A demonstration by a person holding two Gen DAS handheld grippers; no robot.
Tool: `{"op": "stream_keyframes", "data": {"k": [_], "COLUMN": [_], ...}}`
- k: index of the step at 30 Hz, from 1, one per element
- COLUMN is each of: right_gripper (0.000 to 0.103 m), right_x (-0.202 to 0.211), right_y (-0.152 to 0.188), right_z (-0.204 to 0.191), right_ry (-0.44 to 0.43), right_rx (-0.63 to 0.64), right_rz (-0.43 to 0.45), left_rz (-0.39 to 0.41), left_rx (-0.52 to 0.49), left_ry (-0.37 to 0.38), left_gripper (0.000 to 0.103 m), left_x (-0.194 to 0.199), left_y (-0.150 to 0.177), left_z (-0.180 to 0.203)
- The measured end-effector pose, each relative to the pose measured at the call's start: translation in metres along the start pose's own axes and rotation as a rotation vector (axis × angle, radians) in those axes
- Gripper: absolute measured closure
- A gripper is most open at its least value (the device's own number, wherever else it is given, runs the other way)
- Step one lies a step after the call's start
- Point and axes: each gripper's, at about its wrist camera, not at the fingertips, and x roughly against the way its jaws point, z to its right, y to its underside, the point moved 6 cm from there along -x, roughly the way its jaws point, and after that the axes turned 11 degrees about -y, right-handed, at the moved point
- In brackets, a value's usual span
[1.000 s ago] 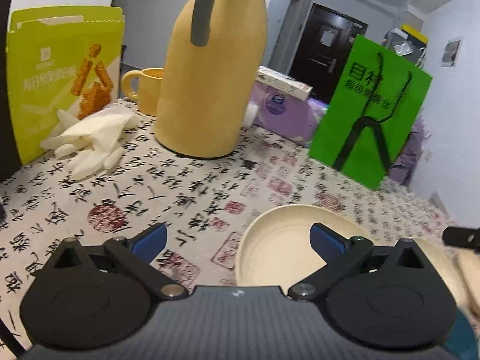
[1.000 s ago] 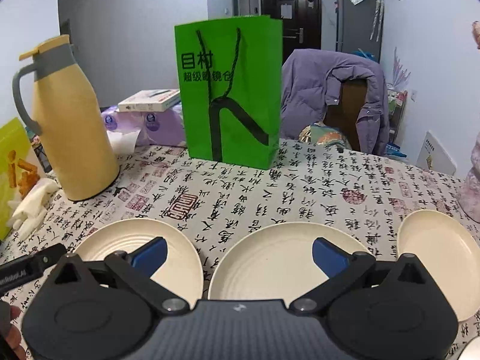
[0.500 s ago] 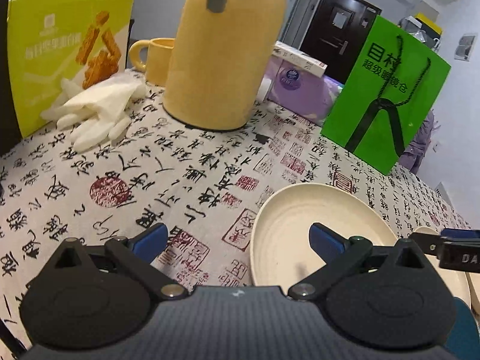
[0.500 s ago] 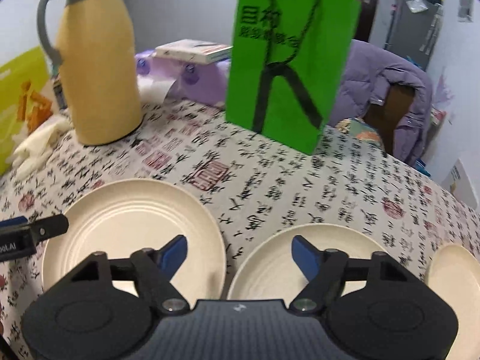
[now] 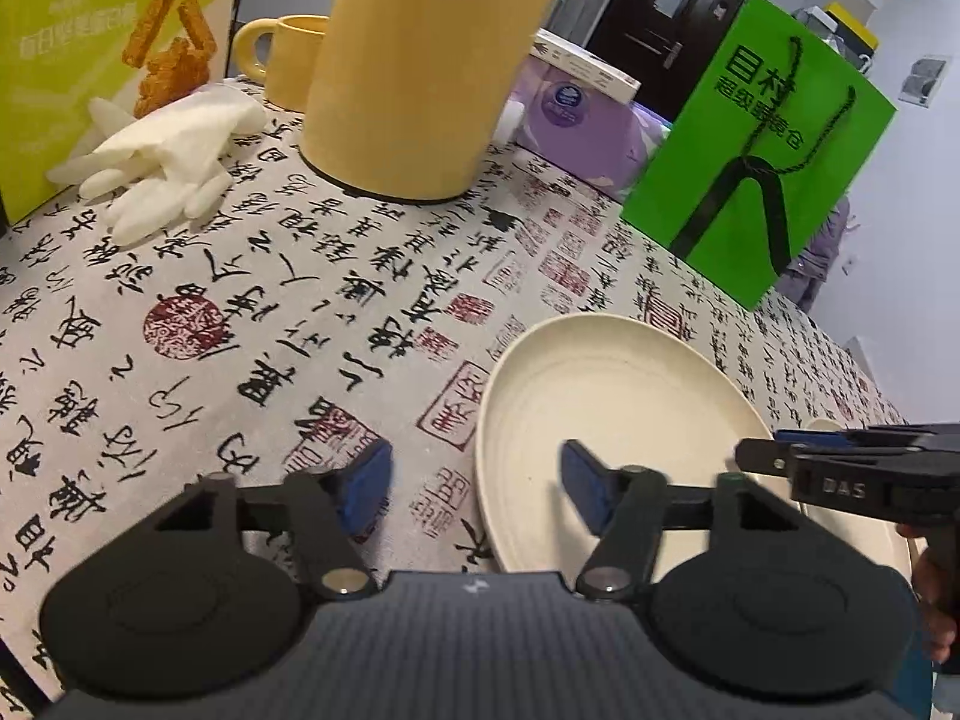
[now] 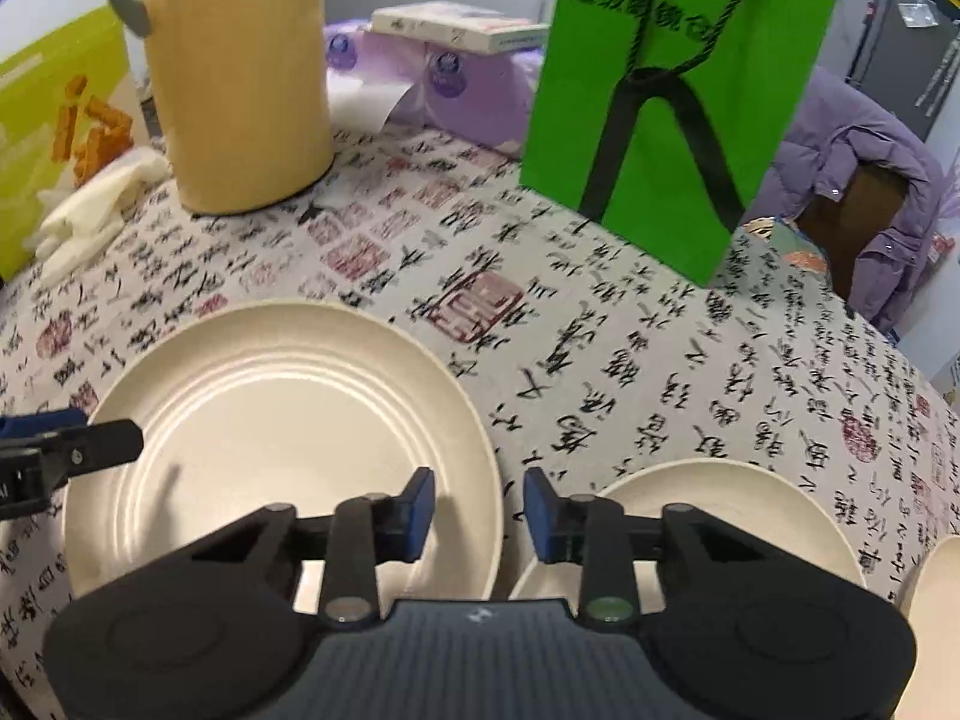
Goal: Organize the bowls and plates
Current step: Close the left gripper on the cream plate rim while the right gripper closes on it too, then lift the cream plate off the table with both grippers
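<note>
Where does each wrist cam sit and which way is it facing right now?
Left wrist: on the left gripper, angled down across the tablecloth at a cream plate; own fingers closing astride its left rim, right gripper entering at right.
Right wrist: on the right gripper, angled down; fingers closing astride the same plate's right rim, left gripper at left.
Shared: that plate, yellow jug, green bag.

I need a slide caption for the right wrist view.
Right gripper closing astride the rim of a cream plate.
</note>
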Motion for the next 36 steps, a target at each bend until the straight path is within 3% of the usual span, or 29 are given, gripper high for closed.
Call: {"op": "stream_keyframes", "data": {"k": [2, 4, 8, 36], "right_gripper": [0.078, 0.079, 0.081, 0.089], "right_x": [-0.005, -0.006, -0.005, 0.006], "right_y": [0.001, 0.002, 0.003, -0.009], "right_z": [0.000, 0.001, 0.002, -0.016], "right_ry": [0.008, 0.002, -0.025, -0.019], "right_rx": [0.004, -0.003, -0.012, 0.012], "right_rz": [-0.026, -0.041, -0.056, 0.084], "left_rz": [-0.005, -0.008, -0.025, 0.035], "left_rx": [-0.006, -0.024, -0.053, -0.030], "left_ry": [0.000, -0.006, 0.012, -0.068], "left_gripper": [0.057, 0.071, 0.084, 0.077], "left_x": [0.000, 0.000, -0.001, 0.006], "left_y": [0.001, 0.003, 0.007, 0.001], "left_z": [0.001, 0.004, 0.009, -0.001]}}
